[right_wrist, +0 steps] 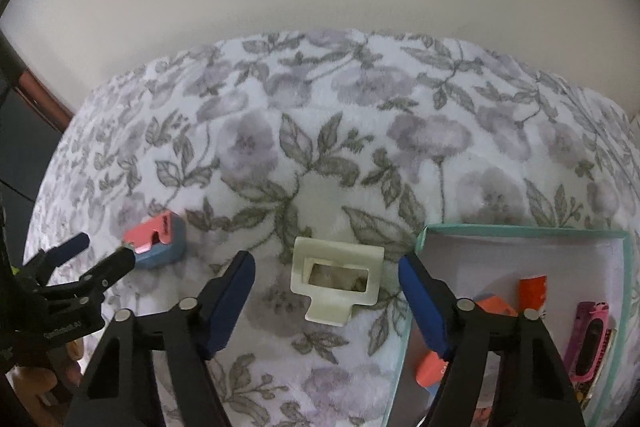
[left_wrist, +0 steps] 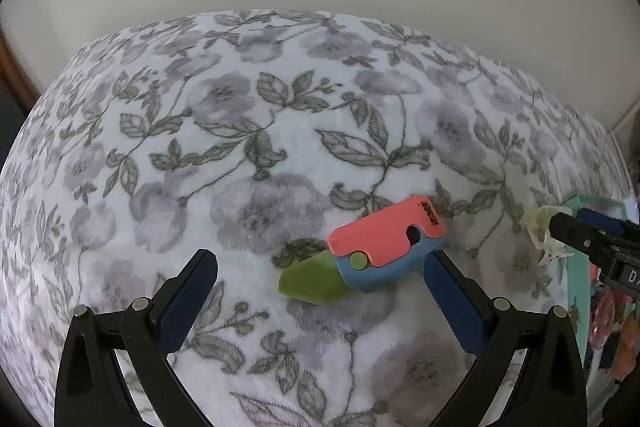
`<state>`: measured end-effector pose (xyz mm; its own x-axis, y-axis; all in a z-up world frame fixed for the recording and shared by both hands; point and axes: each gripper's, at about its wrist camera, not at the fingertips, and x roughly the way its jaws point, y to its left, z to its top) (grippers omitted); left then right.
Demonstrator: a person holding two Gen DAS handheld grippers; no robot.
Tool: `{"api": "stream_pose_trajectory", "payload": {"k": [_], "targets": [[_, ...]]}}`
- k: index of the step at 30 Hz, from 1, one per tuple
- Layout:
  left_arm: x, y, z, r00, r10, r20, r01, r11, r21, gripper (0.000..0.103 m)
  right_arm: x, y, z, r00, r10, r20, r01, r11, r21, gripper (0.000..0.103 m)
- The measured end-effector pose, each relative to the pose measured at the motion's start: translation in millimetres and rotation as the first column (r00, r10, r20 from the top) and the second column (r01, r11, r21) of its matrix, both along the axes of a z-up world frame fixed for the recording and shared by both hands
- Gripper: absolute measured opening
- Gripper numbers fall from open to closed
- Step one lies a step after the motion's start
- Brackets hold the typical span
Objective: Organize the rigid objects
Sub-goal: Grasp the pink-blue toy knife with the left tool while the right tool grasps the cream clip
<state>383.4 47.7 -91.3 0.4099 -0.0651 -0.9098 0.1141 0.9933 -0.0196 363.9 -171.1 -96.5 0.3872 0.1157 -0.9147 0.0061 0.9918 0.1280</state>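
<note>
A toy knife point(left_wrist: 380, 247) with a pink and blue handle and a green blade lies on the floral blanket point(left_wrist: 240, 131). It sits between the fingers of my open left gripper point(left_wrist: 320, 259), close to the right finger. In the right wrist view a cream hair clip point(right_wrist: 336, 275) lies flat on the blanket between the blue pads of my right gripper point(right_wrist: 326, 261). A gap shows on both sides of the clip. That view also shows the toy knife point(right_wrist: 160, 239) at the left, with the left gripper point(right_wrist: 104, 247) around it. The left wrist view catches the clip point(left_wrist: 542, 231) beside the right gripper's finger point(left_wrist: 576, 231).
A teal-rimmed box point(right_wrist: 520, 229) stands at the right, holding orange pieces point(right_wrist: 532, 291) and a magenta item point(right_wrist: 592, 339). The right finger stands over its left wall. A plain pale wall rises behind the blanket. A hand point(right_wrist: 40, 379) shows at the lower left.
</note>
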Motion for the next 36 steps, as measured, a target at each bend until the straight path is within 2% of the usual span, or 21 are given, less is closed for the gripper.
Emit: {"api": "stream_pose_trajectory", "payload": {"k": [9,12,16,20,23,25,32,36], "targets": [[11,-21,-16,0.995,-0.097,-0.023,0.099,0.992,0.079,0.103,8,3,-11,1.0,-0.008,-0.03,0.007,1.0,-0.019,0.076],[16,-27,-20,0.992,-0.121,-0.023,0.123,0.99,0.074,0.103,10,6,-12,0.999,-0.003,-0.033,0.002,1.0,-0.022,0.076],[19,-32,-22,0.99,-0.137,-0.019,0.138,0.985,0.106,0.103,12,11,-14,0.999,0.014,-0.04,-0.015,1.0,-0.023,0.076],[22,-28,-23,0.992,-0.126,-0.026,0.127,0.989,0.078,0.102,13,13,-17,0.999,0.017,-0.044,-0.018,0.999,-0.027,0.073],[21,-25,-25,0.992,-0.124,-0.035,0.126,0.991,0.052,0.095,15,14,-20,0.999,0.014,-0.05,-0.016,0.999,-0.029,0.066],[21,-26,-27,0.991,-0.125,-0.047,0.128,0.99,0.053,0.074,16,14,-23,0.998,0.011,-0.056,-0.013,0.999,-0.032,0.066],[19,-27,-26,0.993,-0.109,-0.044,0.11,0.993,0.039,0.066,16,15,-30,0.998,0.006,-0.067,-0.009,0.999,-0.053,0.065],[16,-27,-24,0.995,-0.092,-0.044,0.094,0.995,0.038,0.057,15,21,-34,0.998,0.017,-0.06,-0.022,0.996,-0.088,0.064]]}}
